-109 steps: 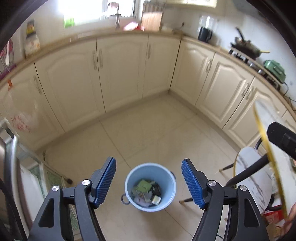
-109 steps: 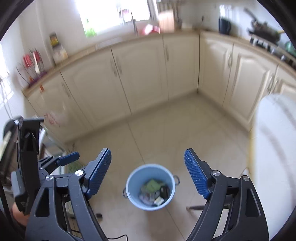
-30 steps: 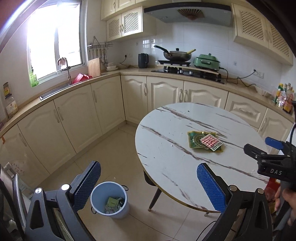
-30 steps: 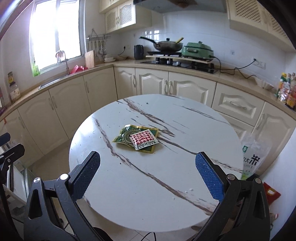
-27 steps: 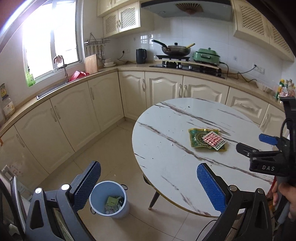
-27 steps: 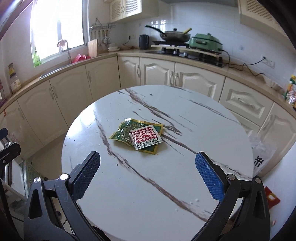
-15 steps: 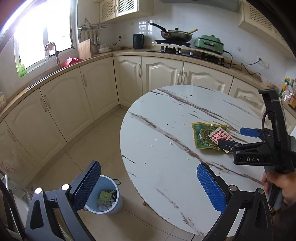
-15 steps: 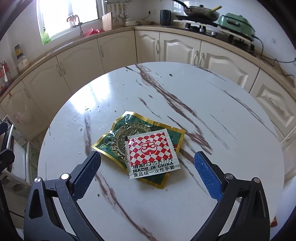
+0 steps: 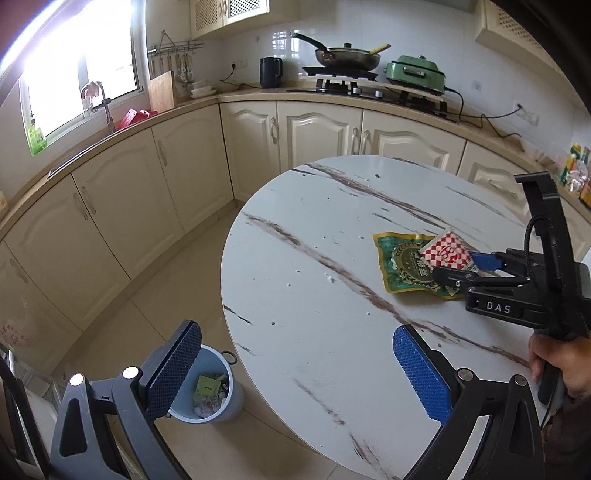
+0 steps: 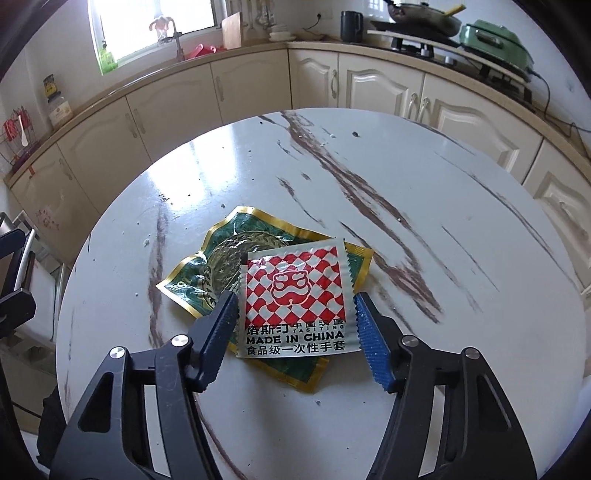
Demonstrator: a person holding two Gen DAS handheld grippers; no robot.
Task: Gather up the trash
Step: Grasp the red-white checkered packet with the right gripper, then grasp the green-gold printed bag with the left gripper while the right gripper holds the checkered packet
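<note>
Beyond the claw, a round marble table fills the view. Far past it, cream cabinets curve along the wall. Up right of the claw, a frying pan and green cooker; dead ahead, a black kettle; up left, the window.

Cream cabinets line the sunlit window wall.

Both cameras swing off the blue bin to the marble table. Right gripper drops over the red checked packet (atop green wrapper), jaws closing from wide, pads flanking its edges.
</note>
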